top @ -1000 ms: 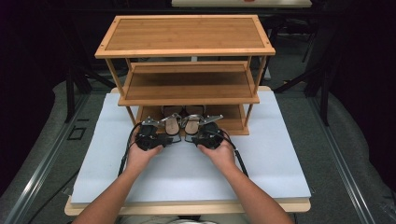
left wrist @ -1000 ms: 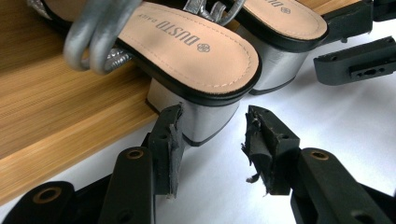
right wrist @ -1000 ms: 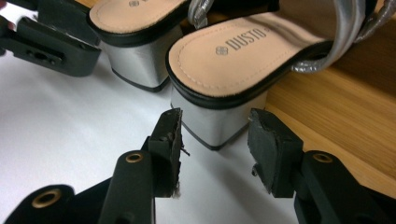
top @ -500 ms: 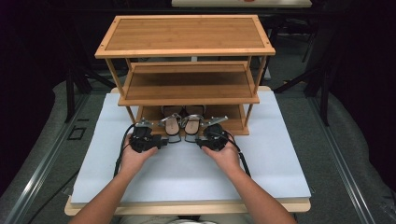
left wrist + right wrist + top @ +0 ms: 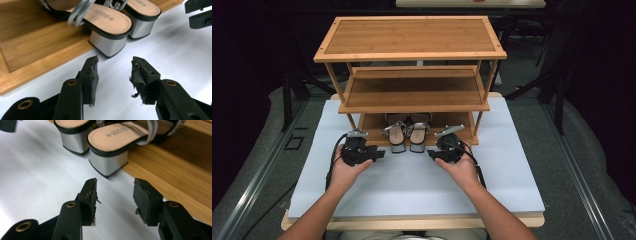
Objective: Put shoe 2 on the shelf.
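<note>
A pair of block-heeled sandals with silver straps, the left one [image 5: 394, 136] and the right one [image 5: 417, 135], rests side by side on the bottom shelf [image 5: 452, 124] of a bamboo rack, heels hanging over its front edge. My left gripper [image 5: 382, 153] is just left of and in front of the heels, jaws apart with nothing between them [image 5: 113, 63]; the nearest heel [image 5: 106, 45] lies just beyond its tips. My right gripper [image 5: 430, 154] mirrors it on the right, jaws likewise apart and empty [image 5: 115, 185], facing a silver heel [image 5: 107, 163].
The three-tier rack has a wide top board [image 5: 412, 37] and a bare middle shelf [image 5: 412, 92]; its legs flank the bottom shelf. It stands on a white mat [image 5: 412, 190] covering the table. Dark floor and stands surround the table.
Both hands have drawn back from the sandals toward the person and moved apart to either side. The sandals stay on the bottom shelf.
</note>
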Tool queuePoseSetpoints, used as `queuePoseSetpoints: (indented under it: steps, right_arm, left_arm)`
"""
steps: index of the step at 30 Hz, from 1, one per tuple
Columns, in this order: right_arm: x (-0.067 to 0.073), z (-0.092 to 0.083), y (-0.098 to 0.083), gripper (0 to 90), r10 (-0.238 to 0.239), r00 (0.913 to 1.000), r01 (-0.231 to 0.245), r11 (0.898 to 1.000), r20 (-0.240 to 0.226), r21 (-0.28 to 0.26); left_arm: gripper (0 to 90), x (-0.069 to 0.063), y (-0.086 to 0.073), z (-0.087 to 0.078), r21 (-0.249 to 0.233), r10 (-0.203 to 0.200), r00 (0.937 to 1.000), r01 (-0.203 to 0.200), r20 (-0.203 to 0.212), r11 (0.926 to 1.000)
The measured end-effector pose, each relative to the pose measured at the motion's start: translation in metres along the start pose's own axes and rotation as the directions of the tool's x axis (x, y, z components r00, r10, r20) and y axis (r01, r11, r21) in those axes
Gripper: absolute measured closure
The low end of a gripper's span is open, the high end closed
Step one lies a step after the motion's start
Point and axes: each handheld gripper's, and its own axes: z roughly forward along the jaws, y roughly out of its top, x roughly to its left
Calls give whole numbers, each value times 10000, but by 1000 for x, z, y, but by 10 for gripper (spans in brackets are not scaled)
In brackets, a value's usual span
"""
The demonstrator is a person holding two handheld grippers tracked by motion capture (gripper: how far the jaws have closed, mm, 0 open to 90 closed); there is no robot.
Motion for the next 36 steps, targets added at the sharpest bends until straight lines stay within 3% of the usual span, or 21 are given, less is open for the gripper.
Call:
queuePoseSetpoints:
  steps: [4,9,10,11,12,13,15,18,19,24,25,26,27,28,29,30,31,32,33,34,36]
  right_arm:
    - [0,-8,-4,534,-7,9999,6,10000,169,92]
    - [-3,-21,-13,534,55,9999,-54,10000,-136,68]
    - [-2,-24,-15,533,93,9999,-95,9999,130,141]
    - [-4,-25,-17,532,124,9988,-124,9999,-470,0]
    - [-3,-32,-21,531,112,9999,-113,9999,63,106]
    - [-4,-35,-24,531,117,9996,-118,9999,-265,-27]
    - [-4,-37,-27,530,138,9996,-139,9999,-251,-53]
    - [-3,-47,-36,528,116,9984,-121,9999,547,97]
    - [-4,-49,-40,527,154,9995,-152,9998,291,-84]
    - [-7,-58,-59,524,403,9990,-395,9987,214,-329]
    - [-6,-60,-63,524,524,9969,-507,9983,591,-296]
    - [-9,-60,-67,521,620,9981,-618,9968,35,-509]
    - [-7,-62,-70,520,609,9949,-582,9976,798,-367]
    - [-10,-61,-75,520,639,9977,-652,9955,-204,-691]
    - [-11,-61,-78,520,710,9974,-720,9947,-155,-737]
    - [-9,-62,-84,519,1040,9918,-1000,9934,749,-557]
    - [-9,-62,-84,519,1040,9918,-1000,9934,749,-557]
    - [-11,-61,-88,519,1128,9935,-1114,9911,151,-736]
    - [-9,-61,-91,519,1258,9892,-1211,9906,753,-637]
    - [-11,-60,-94,519,1333,9904,-1300,9883,377,-800]
    - [-10,-60,-99,517,1462,9870,-1420,9878,671,-636]
  left_arm:
    - [567,1,-5,-8,96,-26,10000,26,-31,10000]
    - [568,3,-15,-22,70,-109,9999,110,-120,9999]
    - [568,4,-18,-24,23,-188,9998,188,-119,9998]
    - [568,6,-21,-27,-22,-206,9997,206,-122,9998]
    - [567,8,-27,-32,14,-344,9993,345,-149,9994]
    - [567,9,-31,-35,-6,-370,9992,370,-165,9993]
    - [566,11,-35,-37,-66,-388,9991,387,-179,9992]
    - [565,14,-49,-45,-180,-597,9979,592,-264,9981]
    - [564,15,-53,-48,-200,-661,9973,655,-306,9977]
    - [558,19,-72,-57,-144,-814,9950,807,-577,9966]
    - [556,20,-75,-59,-103,-825,9945,820,-644,9966]
    - [555,21,-78,-61,-98,-857,9939,852,-695,9963]
    - [554,21,-81,-63,-107,-858,9938,852,-713,9963]
    - [553,22,-84,-64,-117,-892,9935,886,-708,9960]
    - [552,23,-86,-64,-104,-893,9933,888,-730,9960]
    - [551,24,-90,-63,-154,-956,9931,948,-680,9954]
    - [549,24,-90,-63,-154,-956,9931,948,-680,9954]
    - [549,24,-92,-62,-175,-997,9931,988,-620,9949]
    - [548,24,-94,-61,-154,-1014,9930,1006,-608,9948]
    - [547,24,-95,-59,-100,-1028,9928,1023,-609,9947]
    - [547,24,-97,-54,51,-978,9931,983,-643,9951]
